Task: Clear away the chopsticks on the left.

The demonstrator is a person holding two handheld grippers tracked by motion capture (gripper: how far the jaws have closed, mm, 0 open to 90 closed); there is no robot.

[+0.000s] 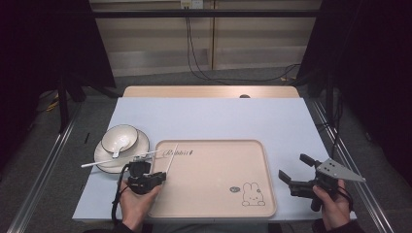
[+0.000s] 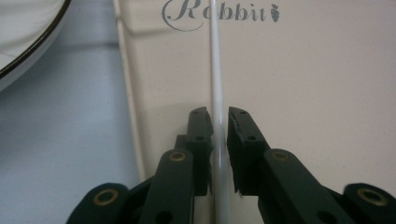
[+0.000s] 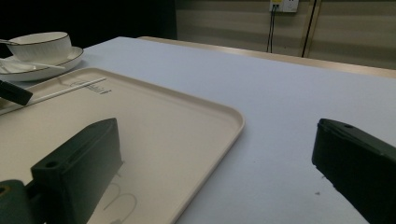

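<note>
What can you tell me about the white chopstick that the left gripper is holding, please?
The white chopstick is a thin, smooth, straight rod, plastic or ceramic by its look. The left gripper clamps it between its black jaws. It points forward over the beige tray, its far end reaching the "Rabbit" lettering near the tray's upper left corner.

Left hand-held gripper (image 1: 163,175) pinched — right hand-held gripper (image 1: 295,170) agape.
</note>
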